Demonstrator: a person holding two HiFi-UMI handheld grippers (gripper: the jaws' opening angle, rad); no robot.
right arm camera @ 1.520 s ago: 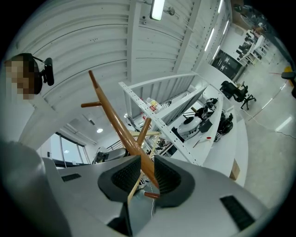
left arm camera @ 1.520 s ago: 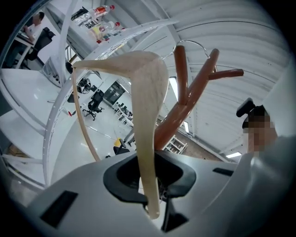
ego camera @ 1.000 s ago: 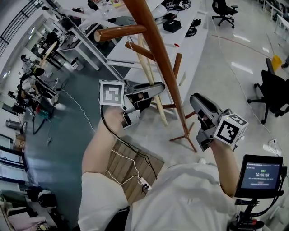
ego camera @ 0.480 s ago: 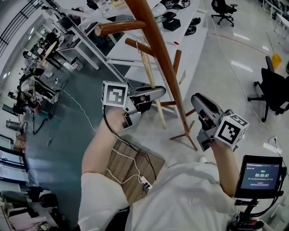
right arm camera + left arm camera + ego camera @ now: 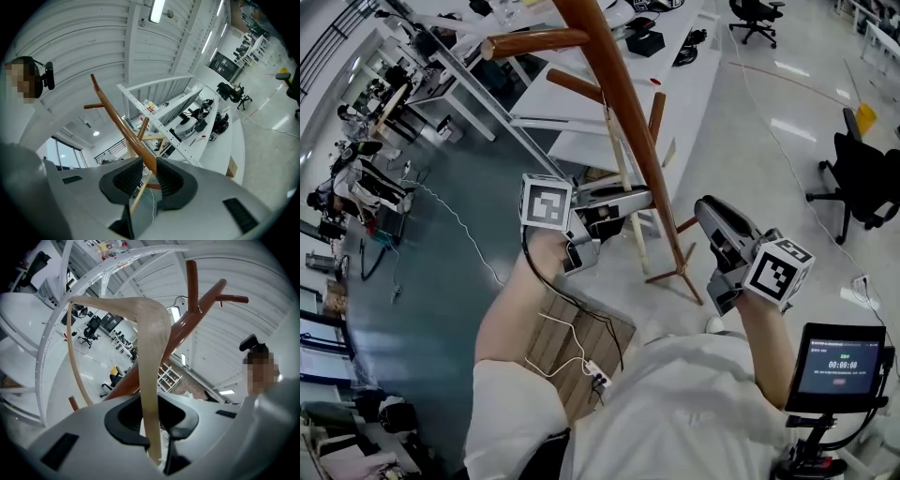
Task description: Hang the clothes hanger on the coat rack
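Note:
The coat rack [image 5: 592, 37] is a tall brown wooden pole with short pegs, leaning across the head view. A pale wooden clothes hanger [image 5: 623, 178] hangs just left of the pole. My left gripper [image 5: 637, 200] is shut on it, close beside the pole. In the left gripper view the hanger [image 5: 150, 348] rises from the left gripper [image 5: 157, 437] as a bent triangle, with the rack [image 5: 187, 331] and two of its pegs behind. My right gripper [image 5: 705, 208] hovers right of the pole, open with a narrow gap. Through the right gripper [image 5: 149, 176] I see the rack [image 5: 119, 122] farther off, untouched.
White desks [image 5: 581, 122] with gear stand behind the rack. A black office chair [image 5: 862, 178] is at the right. A wooden board [image 5: 581, 337] with a power strip and cable lies on the floor below my left arm. A small screen [image 5: 839, 361] sits at lower right.
My left gripper has sunk a little with the hanger and drifted right, closer to the pole. The right gripper has stayed where it was.

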